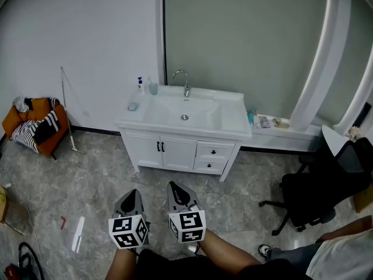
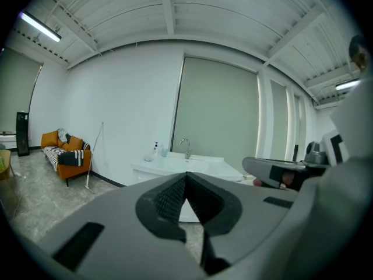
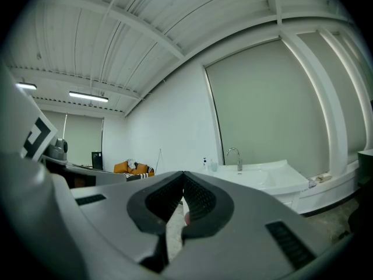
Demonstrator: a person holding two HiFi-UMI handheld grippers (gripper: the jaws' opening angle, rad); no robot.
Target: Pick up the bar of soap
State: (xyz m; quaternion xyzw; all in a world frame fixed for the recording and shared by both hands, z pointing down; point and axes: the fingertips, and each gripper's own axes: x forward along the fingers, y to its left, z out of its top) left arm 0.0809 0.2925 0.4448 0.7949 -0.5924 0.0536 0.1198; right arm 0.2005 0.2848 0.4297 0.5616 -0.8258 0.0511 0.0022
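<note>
A small grey bar, likely the soap [image 1: 133, 106], lies on the left of the white vanity counter [image 1: 233, 124], beside the basin. A pump bottle [image 1: 140, 84] and a cup [image 1: 152, 88] stand behind it, and a chrome faucet [image 1: 184, 81] rises over the basin. Both grippers hang low over the floor, well short of the vanity. My left gripper [image 1: 132, 192] [image 2: 186, 177] is shut with nothing in it. My right gripper [image 1: 175, 185] [image 3: 183, 177] is shut and empty too. The vanity [image 2: 175, 163] [image 3: 262, 177] shows far off in both gripper views.
An orange armchair [image 1: 35, 124] with striped cloth stands at the left wall, with a thin pole [image 1: 67, 107] leaning next to it. A black office chair [image 1: 317, 194] stands right of the vanity. A person's leg [image 1: 332, 255] is at the bottom right. The floor is grey marble tile.
</note>
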